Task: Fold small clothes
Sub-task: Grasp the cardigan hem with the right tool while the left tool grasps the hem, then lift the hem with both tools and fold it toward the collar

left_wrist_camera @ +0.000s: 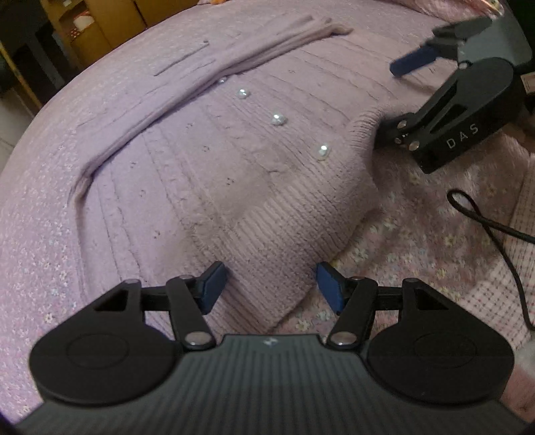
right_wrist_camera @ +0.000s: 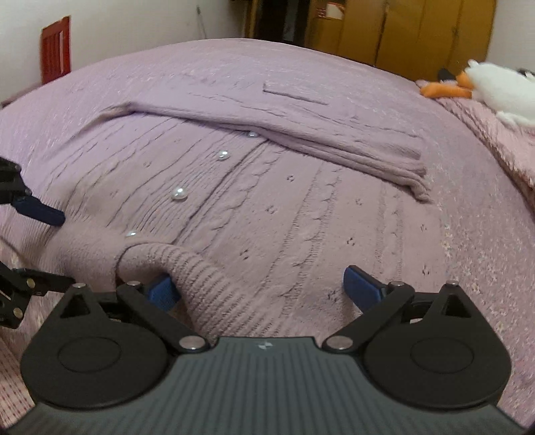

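Lilac knit cardigan (left_wrist_camera: 207, 160) lies front-up on a bed w/ a pink floral bedspread (left_wrist_camera: 418, 241). One sleeve (left_wrist_camera: 187, 73) is folded across the chest on the diagonal, cuff end well beyond the fingers in both views. Row of pearly buttons (left_wrist_camera: 278, 119) runs down the middle, far side of the L fingertips.

L gripper (left_wrist_camera: 271, 287): blue pads apart, roughly mid-width, not pressing on anything. Ribbed hem corner (left_wrist_camera: 267, 254) of the cardigan sits between and just ahead of the two pads; can't tell if the pads touch the knit. Bare bedspread to the right of the right pad.

R gripper (right_wrist_camera: 264, 287): fingers wide apart. Left pad (right_wrist_camera: 162, 294) is tucked against a raised ribbed fold of the knit (right_wrist_camera: 187, 267), fabric bunched up over and beside it. Right pad (right_wrist_camera: 362, 289) sits over the flat cable-knit panel, contact unclear. Nothing clamped between the two.

From the L wrist view, the R gripper is up-right of the L fingers, its near jaw at the ribbed edge by the lowest button. Black cord (left_wrist_camera: 485, 221) loops on the bedspread to the right of the L fingers.

From the R wrist view, the L gripper shows at the left edge, well left of the R pads. White & orange plush toy (right_wrist_camera: 495, 88) lies at the far right edge of the bed; yellow-brown wardrobe (right_wrist_camera: 418, 30) beyond.
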### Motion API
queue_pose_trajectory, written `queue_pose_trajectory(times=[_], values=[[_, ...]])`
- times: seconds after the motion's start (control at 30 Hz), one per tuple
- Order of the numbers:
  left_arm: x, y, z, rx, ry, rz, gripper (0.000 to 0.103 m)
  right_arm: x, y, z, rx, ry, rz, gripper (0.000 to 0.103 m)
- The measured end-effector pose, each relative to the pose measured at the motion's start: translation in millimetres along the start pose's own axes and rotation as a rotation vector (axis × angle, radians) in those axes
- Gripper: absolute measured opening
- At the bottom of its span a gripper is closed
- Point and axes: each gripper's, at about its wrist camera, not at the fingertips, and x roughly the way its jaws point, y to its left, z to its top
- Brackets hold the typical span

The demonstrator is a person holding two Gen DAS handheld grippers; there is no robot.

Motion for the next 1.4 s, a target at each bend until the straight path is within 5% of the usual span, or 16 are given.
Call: queue_pose_trajectory(times=[0.4, 0.87, 1.13, 1.3, 1.4], values=[[0, 19, 16, -0.064, -0.049, 0.106, 0.066, -4, -12, -5, 0.068, -0.012, 0.010, 0.101], [15, 22, 29, -0.080, -0.042, 0.151, 0.066, -20, -40, -33, 0.079, 0.034, -0.173, 0.101], [21, 25, 33, -0.108, -0.066, 0.148, 0.066, -11, -58, -24, 0.165, 0.017, -0.140, 0.096], [22, 31, 34, -0.123, -0.069, 0.131, 0.066, -10, -59, -16, 0.148, -0.002, -0.113, 0.084], [23, 33, 36, -0.116, -0.080, 0.123, 0.063, -9, -56, -13, 0.138, -0.007, -0.084, 0.067]])
